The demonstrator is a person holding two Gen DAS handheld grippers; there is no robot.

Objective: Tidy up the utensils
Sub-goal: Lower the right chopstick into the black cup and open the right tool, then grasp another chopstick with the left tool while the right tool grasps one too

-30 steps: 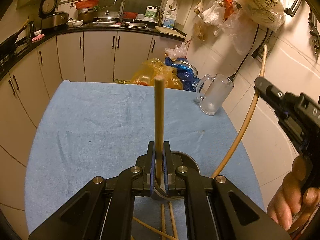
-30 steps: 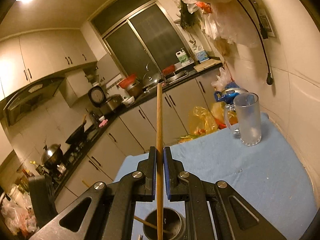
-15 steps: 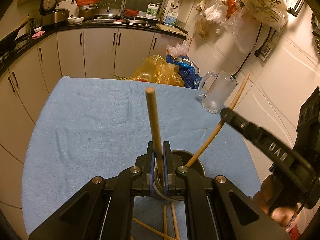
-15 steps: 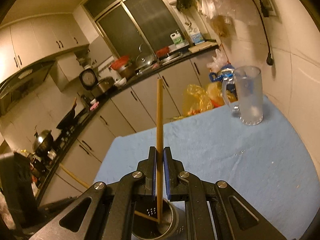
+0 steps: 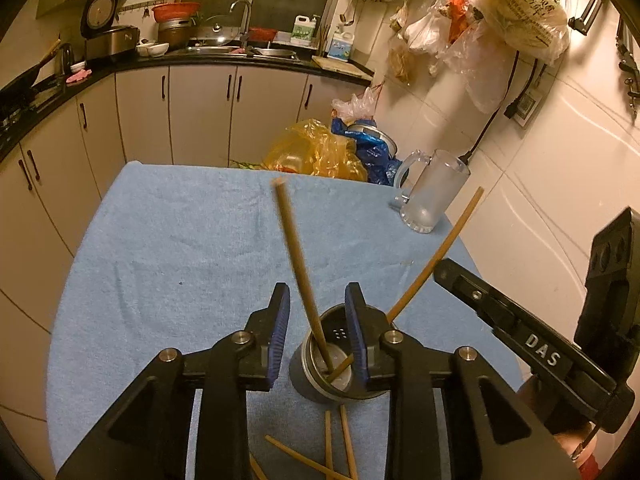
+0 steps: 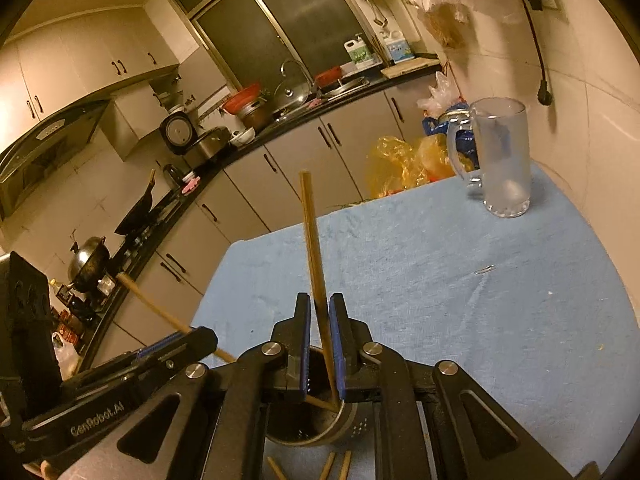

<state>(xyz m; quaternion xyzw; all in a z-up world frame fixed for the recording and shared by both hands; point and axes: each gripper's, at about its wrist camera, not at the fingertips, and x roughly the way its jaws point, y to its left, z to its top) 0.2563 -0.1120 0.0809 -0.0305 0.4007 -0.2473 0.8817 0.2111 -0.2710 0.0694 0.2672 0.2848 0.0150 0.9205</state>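
A perforated metal utensil holder (image 5: 340,364) stands on the blue cloth near the front edge; it also shows in the right wrist view (image 6: 316,420). Two wooden chopsticks stand in it: one (image 5: 300,272) leans left between my left gripper's fingers, the other (image 5: 436,256) leans right. My left gripper (image 5: 318,336) is open around the holder's mouth. My right gripper (image 6: 319,344) is slightly open, its pads beside a chopstick (image 6: 314,248) without pinching it. Several loose chopsticks (image 5: 328,448) lie on the cloth before the holder.
A frosted glass mug (image 5: 432,192) stands at the table's far right, also in the right wrist view (image 6: 502,156). Yellow and blue plastic bags (image 5: 320,152) sit behind the table. The tiled wall is at right, kitchen cabinets and counter behind.
Both grippers opened and let go of their chopsticks, which now stand in the holder. The left chopstick has tipped to the left. The right gripper has come lower over the holder.
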